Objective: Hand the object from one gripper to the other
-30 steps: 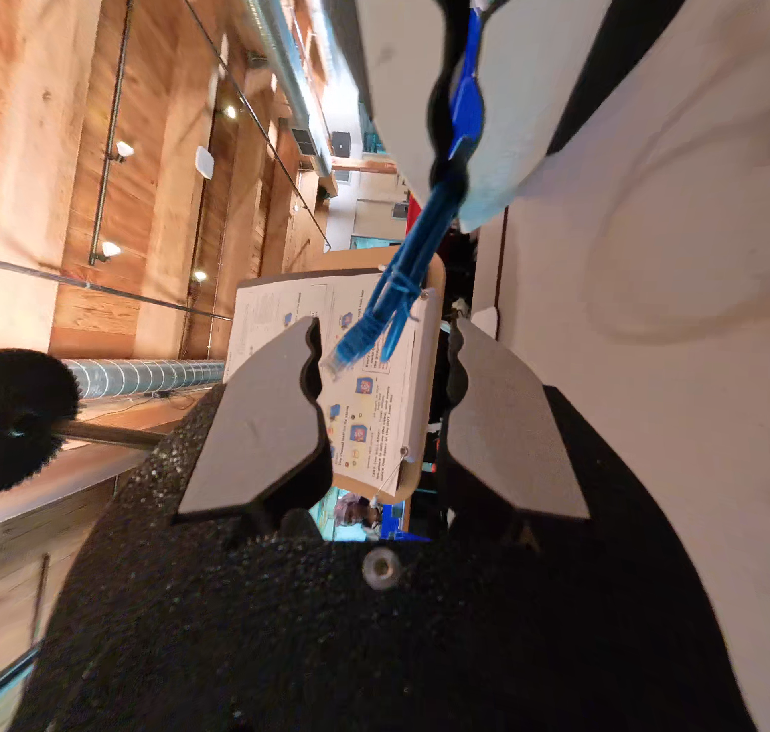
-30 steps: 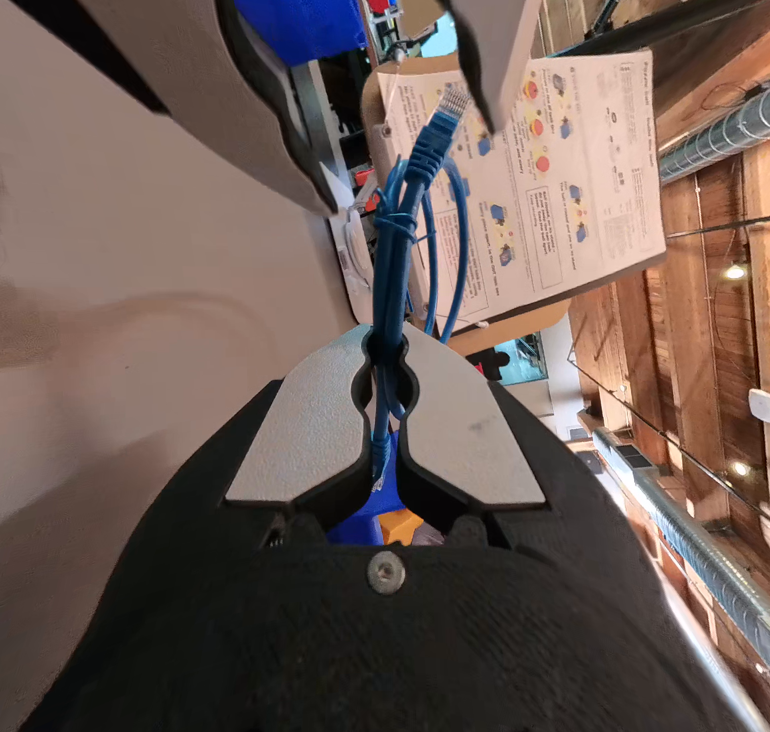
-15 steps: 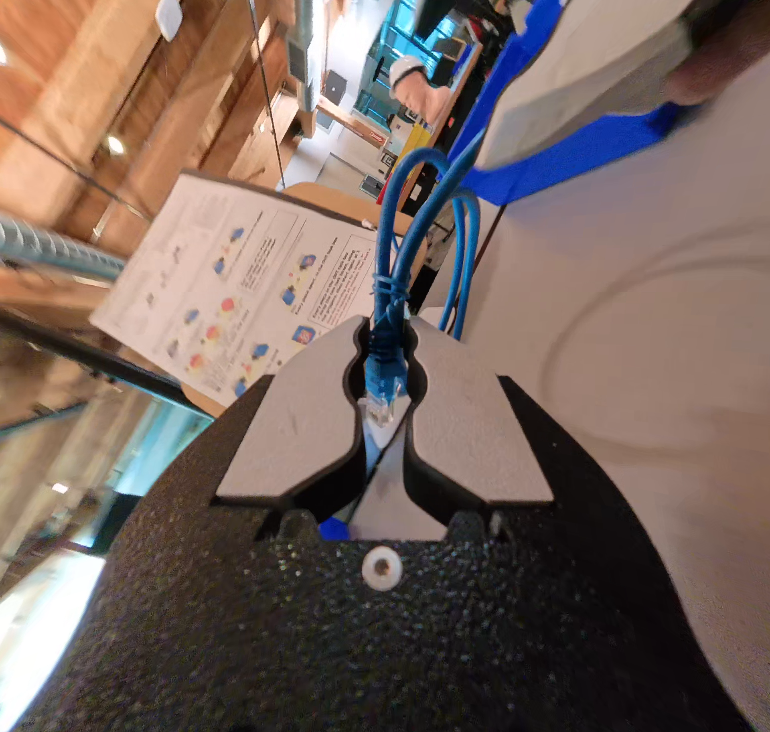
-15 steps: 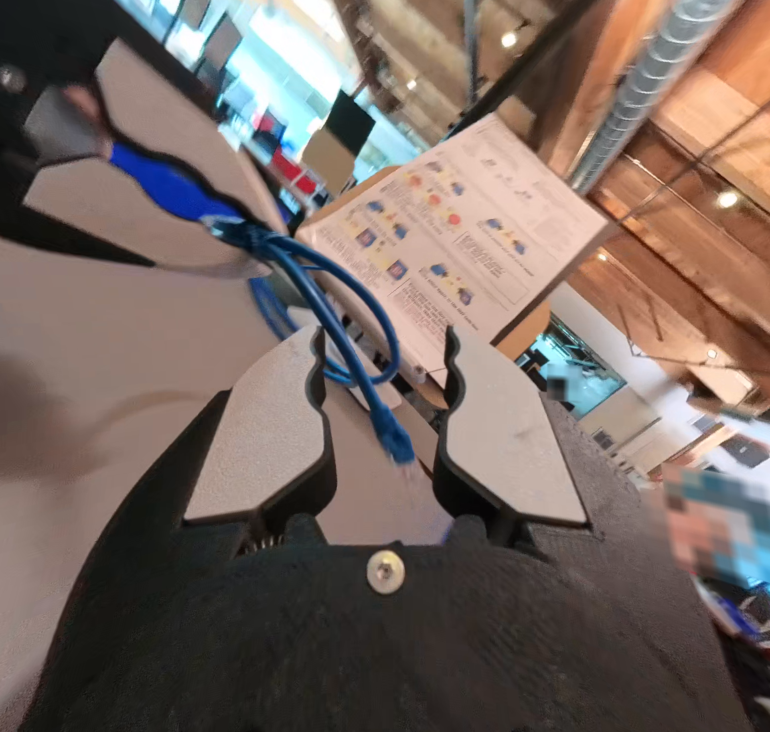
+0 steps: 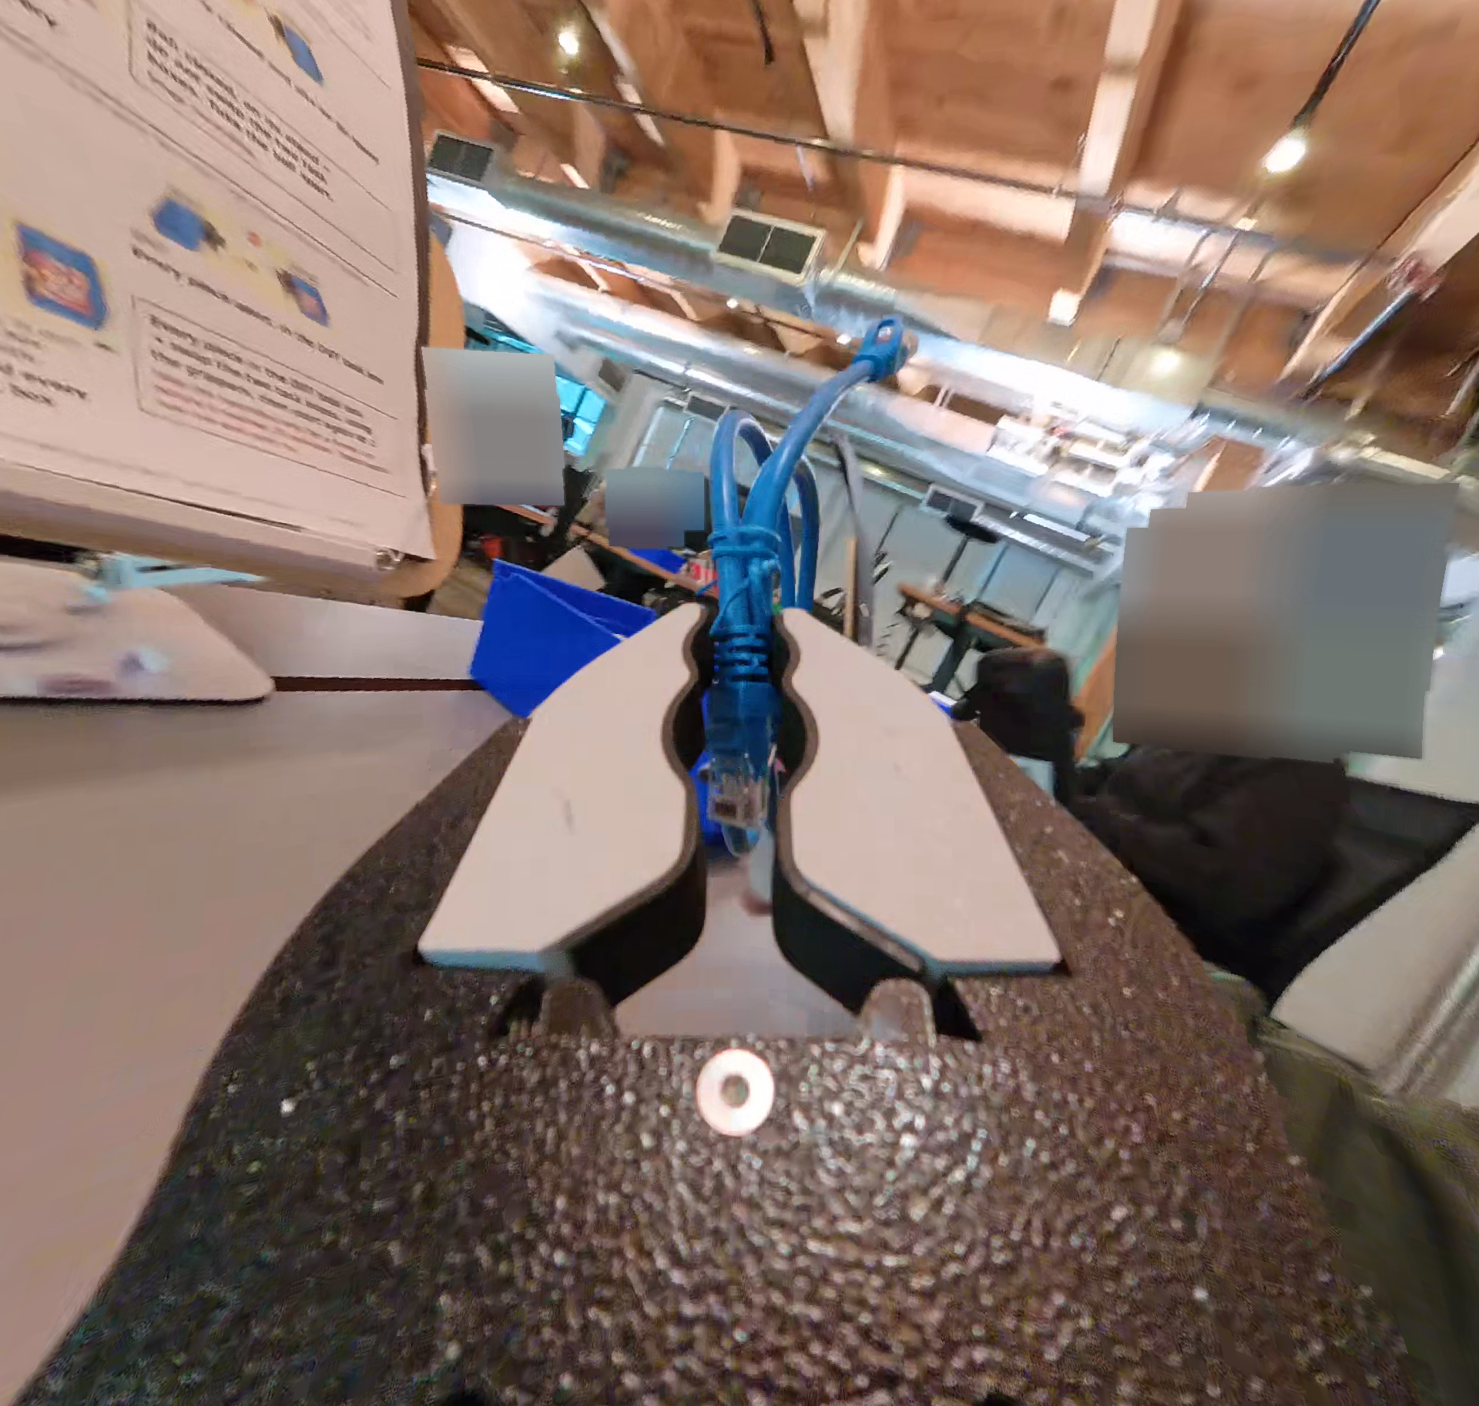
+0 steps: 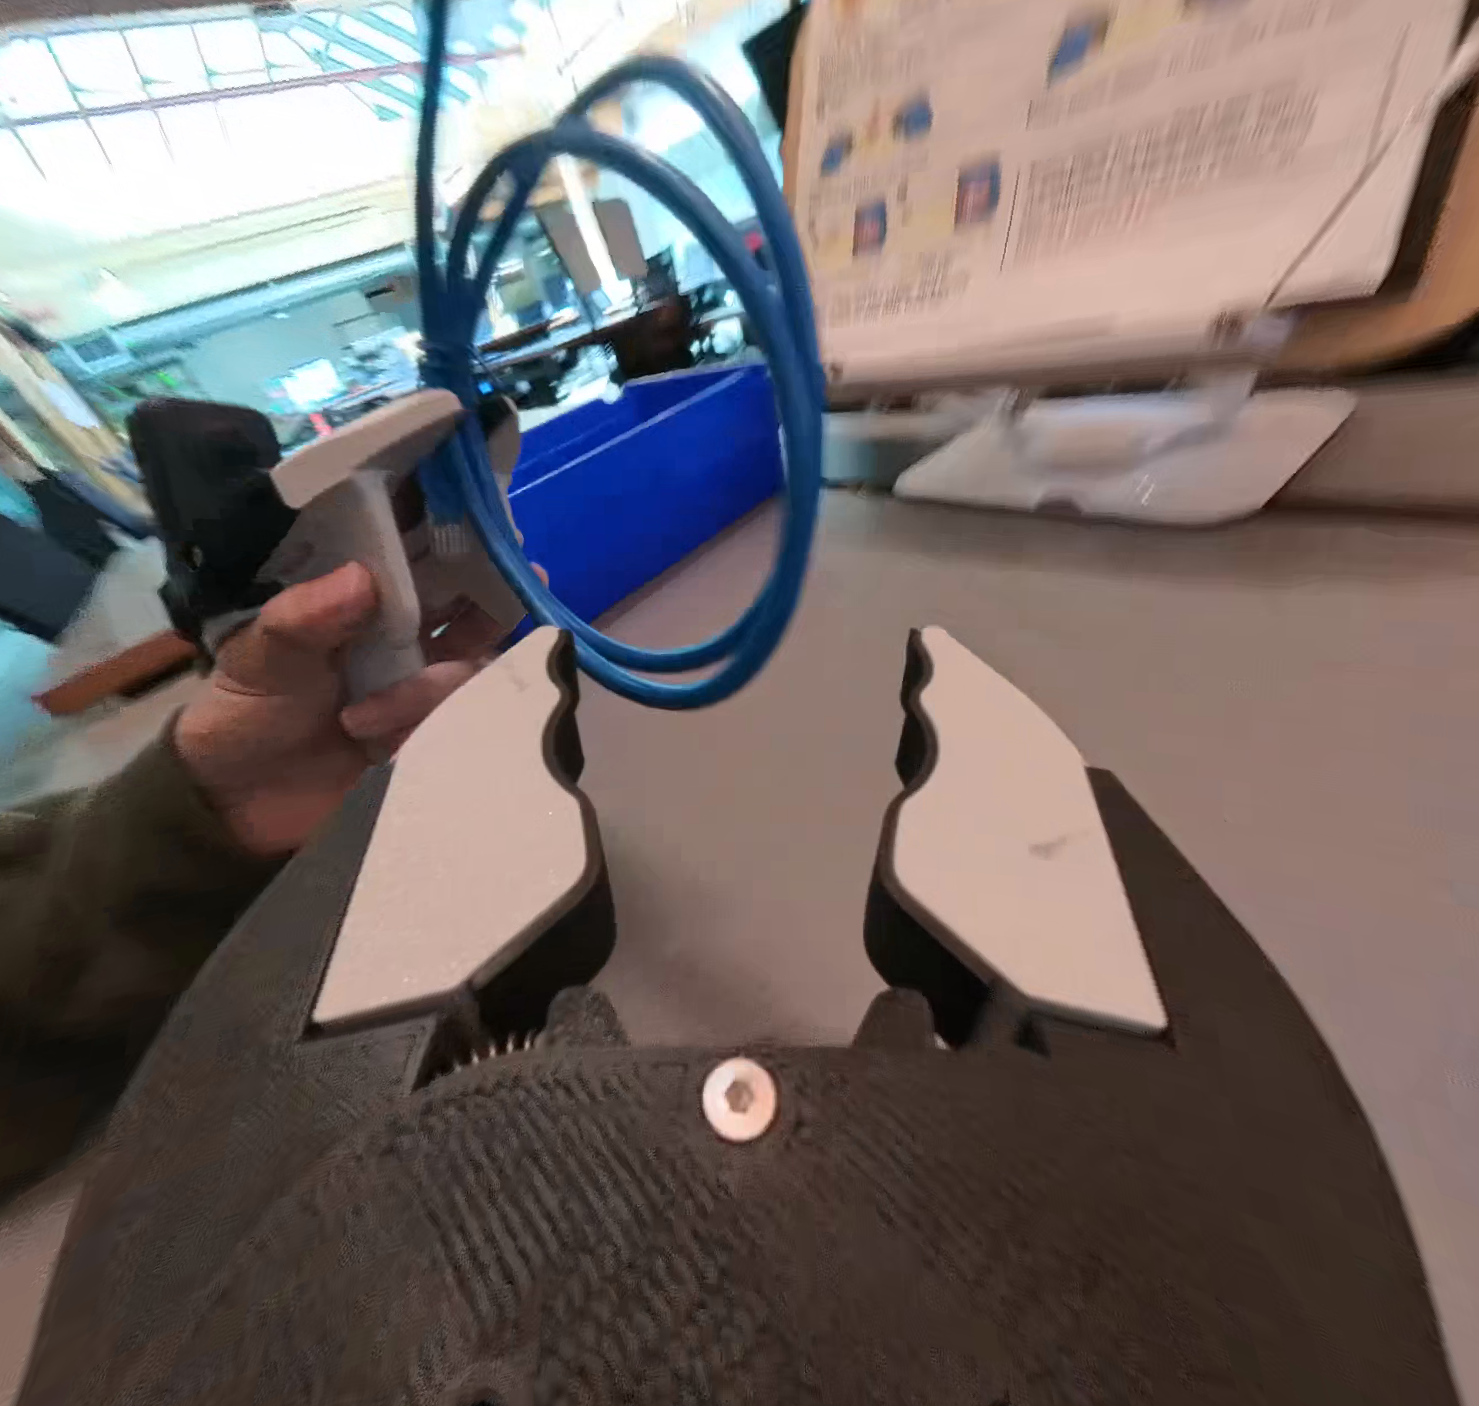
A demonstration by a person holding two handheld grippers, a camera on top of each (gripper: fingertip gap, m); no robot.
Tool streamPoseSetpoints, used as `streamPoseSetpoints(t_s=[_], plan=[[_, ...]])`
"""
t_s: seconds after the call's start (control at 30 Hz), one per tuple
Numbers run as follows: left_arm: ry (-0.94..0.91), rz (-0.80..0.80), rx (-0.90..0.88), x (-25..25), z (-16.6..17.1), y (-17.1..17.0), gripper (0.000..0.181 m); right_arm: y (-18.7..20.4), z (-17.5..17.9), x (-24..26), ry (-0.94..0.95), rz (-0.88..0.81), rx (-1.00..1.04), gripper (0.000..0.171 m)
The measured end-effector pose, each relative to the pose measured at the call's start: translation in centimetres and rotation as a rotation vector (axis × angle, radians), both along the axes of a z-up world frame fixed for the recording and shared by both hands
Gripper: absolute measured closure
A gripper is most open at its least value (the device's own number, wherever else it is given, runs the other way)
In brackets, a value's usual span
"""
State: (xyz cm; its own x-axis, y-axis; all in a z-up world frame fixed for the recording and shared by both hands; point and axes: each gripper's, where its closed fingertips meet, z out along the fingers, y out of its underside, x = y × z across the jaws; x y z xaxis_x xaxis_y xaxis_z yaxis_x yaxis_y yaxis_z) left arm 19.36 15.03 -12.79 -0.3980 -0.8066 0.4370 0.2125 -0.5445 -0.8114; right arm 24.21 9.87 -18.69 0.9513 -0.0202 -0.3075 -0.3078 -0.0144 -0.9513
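A coiled blue network cable [image 5: 748, 567] is clamped between the tips of my left gripper [image 5: 740, 631]. One plug lies between the pads, the other plug points up. In the right wrist view the same cable [image 6: 640, 375] hangs as a loop from the left gripper [image 6: 448, 439], which a person's hand [image 6: 272, 695] holds at the left. My right gripper [image 6: 736, 647] is open and empty. The bottom of the loop hangs just above and beyond its left fingertip [image 6: 552, 647].
A grey table [image 6: 1040, 647] lies below both grippers. A blue bin [image 6: 640, 471] stands at its far edge, also in the left wrist view [image 5: 552, 631]. A printed instruction sheet on a stand [image 6: 1080, 127] rises at the back, with a white base [image 6: 1120, 447].
The cable passed from my right gripper to my left. The left gripper shut on it, the right opened and drew back. Both grippers have since turned to a more level pose above the table.
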Motion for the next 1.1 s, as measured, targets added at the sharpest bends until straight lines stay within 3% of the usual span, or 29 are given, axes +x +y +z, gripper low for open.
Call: streamPoseSetpoints(t_s=[0.1,0.2,0.27,0.37,0.5,0.6,0.77,0.83,0.87,0.97,1.1], plan=[[-0.039,-0.052,-0.028,-0.3,0.5,-0.4,0.169,0.1,-0.3,-0.9,0.214,0.128,0.034,0.097],[-0.050,-0.085,-0.030,-0.4,0.6,-1.0,0.169,-0.5,1.5,-1.7,0.331,0.235,0.174,0.146],[-0.050,-0.102,-0.021,-0.4,0.5,-1.4,0.169,-0.8,2.1,-1.8,0.371,0.265,0.210,0.165],[-0.002,-0.116,0.037,-0.2,-0.2,-1.5,0.168,-1.0,2.2,-1.3,0.290,0.239,0.178,0.166],[0.143,-0.166,0.261,-0.3,-2.2,-1.7,0.162,-1.6,2.4,-0.9,0.133,0.256,0.108,0.166],[0.216,-0.156,0.435,-0.7,-3.4,-1.5,0.145,-1.9,1.6,-0.7,0.016,0.266,0.020,0.166],[0.298,-0.094,0.719,-1.0,-5.2,-1.4,0.159,-2.0,0.3,-0.4,-0.166,0.234,-0.101,0.166],[0.342,-0.085,0.784,-1.1,-6.0,-1.1,0.154,-2.0,0.2,0.1,-0.188,0.205,-0.115,0.166],[0.344,-0.084,0.791,-1.1,-6.1,-1.1,0.150,-2.1,0.1,0.2,-0.196,0.203,-0.124,0.166],[0.346,-0.102,0.747,-0.9,-5.9,-1.3,0.170,-2.1,0.0,0.2,-0.187,0.208,-0.118,0.166],[0.331,-0.125,0.597,-0.6,-5.3,-1.1,0.171,-2.1,1.0,0.3,-0.160,0.183,-0.044,0.163]])
